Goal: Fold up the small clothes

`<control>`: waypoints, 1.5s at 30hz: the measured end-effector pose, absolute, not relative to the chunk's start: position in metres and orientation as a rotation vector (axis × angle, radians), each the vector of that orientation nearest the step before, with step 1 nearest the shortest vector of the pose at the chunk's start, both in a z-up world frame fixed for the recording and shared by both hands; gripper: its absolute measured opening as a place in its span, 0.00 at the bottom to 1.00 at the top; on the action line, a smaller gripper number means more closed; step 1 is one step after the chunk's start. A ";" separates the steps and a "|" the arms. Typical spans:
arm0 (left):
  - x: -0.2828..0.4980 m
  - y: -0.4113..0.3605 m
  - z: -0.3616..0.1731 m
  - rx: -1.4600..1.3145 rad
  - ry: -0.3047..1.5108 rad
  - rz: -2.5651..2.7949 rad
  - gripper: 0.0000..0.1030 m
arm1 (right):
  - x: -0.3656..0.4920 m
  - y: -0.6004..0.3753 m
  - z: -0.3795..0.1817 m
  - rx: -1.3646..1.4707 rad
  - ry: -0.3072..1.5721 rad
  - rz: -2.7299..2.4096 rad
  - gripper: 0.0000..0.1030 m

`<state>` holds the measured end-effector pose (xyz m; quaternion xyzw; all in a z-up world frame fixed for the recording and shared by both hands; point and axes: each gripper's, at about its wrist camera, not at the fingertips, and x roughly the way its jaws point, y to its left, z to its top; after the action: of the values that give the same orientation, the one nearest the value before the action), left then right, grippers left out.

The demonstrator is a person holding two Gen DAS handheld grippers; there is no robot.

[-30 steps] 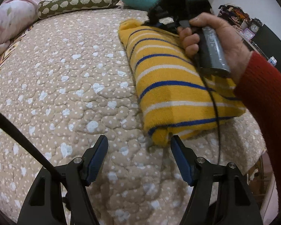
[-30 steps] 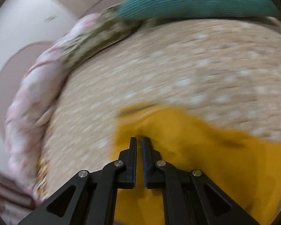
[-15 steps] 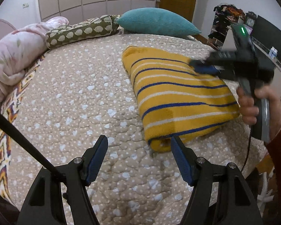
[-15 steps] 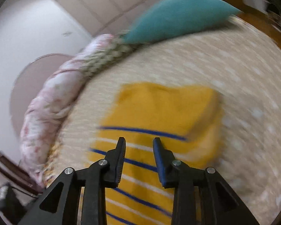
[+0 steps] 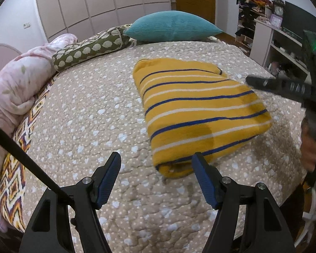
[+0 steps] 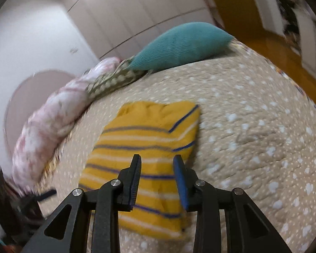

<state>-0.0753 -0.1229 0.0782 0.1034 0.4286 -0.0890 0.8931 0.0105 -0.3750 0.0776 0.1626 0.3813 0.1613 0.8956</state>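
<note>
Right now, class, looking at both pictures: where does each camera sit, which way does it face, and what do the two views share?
Left wrist: rides the left gripper, jaws apart and empty, looking down across the bed at the folded yellow striped sweater; the right gripper and the hand holding it show at the right edge.
Right wrist: rides the right gripper, jaws just opened and empty, facing the sweater from above.
Shared: the sweater, teal pillow, patterned bolster, pink blanket.
</note>
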 end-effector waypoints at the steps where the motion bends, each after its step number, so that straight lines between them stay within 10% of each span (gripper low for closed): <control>1: -0.076 -0.125 0.078 0.224 0.888 -0.185 0.67 | 0.007 -0.365 0.073 0.295 0.799 0.333 0.34; 45: -0.019 -0.094 0.063 0.019 0.834 -0.131 0.92 | 0.037 -0.370 0.067 0.253 0.831 0.132 0.29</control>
<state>-0.0195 -0.0937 0.0630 0.0093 0.4046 -0.0636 0.9122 0.0373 -0.3697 0.0668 0.1223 0.4024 0.0640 0.9050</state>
